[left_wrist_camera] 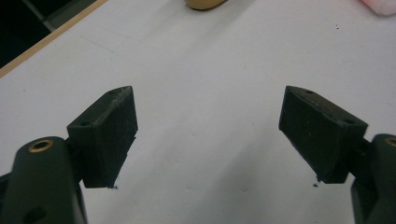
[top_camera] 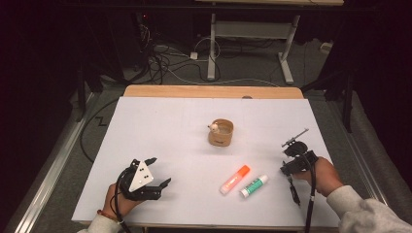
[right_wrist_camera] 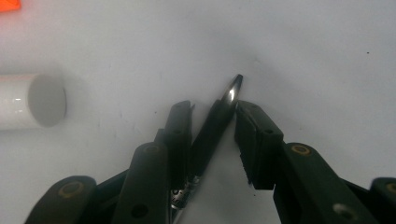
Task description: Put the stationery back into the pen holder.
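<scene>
The big white table takes up most of the high view. Near its middle stands a small round wooden cup with a tiny thing inside that is too small to make out.

Closer to the person lie two sticks side by side — an orange marker and a white tube with green print. They are near each other but not touching.

At the bottom left, the left gripper rests low over bare table. In the left gripper view its two black pads are spread wide apart with nothing between them.

On the right side is the right gripper. A thin black pen lies between its jaws, with its shiny tip poking out past them. The jaws are drawn in close around the pen. The left pad seems to touch it, but a sliver of white table shows beside the right pad, so I cannot tell if the pinch is tight yet. In that view the white tube's round end sits off to the left, well apart from the pen.

I think the step in hand is grabbing the pen off the table. Next, the jaws need to squeeze until both pads press the pen, then lift it straight up — slowly, so the skinny pen does not twist or slip out. After that it probably goes to the cup.
</scene>
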`<state>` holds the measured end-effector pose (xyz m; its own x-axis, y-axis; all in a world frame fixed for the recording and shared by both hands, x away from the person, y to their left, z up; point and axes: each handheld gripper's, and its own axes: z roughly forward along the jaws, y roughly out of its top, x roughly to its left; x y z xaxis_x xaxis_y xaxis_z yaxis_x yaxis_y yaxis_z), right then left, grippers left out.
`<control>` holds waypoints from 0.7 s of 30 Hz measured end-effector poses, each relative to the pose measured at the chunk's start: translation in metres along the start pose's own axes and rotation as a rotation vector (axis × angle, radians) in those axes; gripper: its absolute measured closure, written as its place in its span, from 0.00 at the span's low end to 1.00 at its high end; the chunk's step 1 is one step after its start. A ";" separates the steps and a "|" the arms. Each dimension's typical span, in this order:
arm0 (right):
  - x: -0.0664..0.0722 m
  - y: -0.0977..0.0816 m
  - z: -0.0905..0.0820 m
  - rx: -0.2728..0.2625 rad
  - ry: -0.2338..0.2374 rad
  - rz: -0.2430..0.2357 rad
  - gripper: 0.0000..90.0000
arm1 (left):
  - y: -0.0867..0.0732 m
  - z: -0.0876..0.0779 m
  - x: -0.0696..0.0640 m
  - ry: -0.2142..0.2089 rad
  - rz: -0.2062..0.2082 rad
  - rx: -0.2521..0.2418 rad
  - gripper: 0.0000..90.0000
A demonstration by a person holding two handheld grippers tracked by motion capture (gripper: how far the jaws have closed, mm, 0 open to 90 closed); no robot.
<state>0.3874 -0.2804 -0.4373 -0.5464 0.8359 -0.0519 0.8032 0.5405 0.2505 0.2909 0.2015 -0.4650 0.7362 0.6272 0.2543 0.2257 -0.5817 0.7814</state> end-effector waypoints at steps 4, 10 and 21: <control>0.007 0.001 0.000 0.002 -0.020 -0.034 0.87 | 0.000 0.001 -0.002 -0.001 0.002 0.008 0.21; 0.007 -0.004 -0.001 -0.037 -0.006 -0.039 0.89 | 0.000 0.002 -0.003 -0.002 0.005 0.014 0.21; 0.009 -0.012 -0.037 -0.336 0.043 -0.051 0.90 | -0.001 0.005 -0.003 0.005 0.004 0.026 0.21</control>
<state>0.3640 -0.2833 -0.4051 -0.5991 0.7999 -0.0341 0.6550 0.5142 0.5537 0.2918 0.1980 -0.4687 0.7337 0.6274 0.2608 0.2392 -0.5978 0.7652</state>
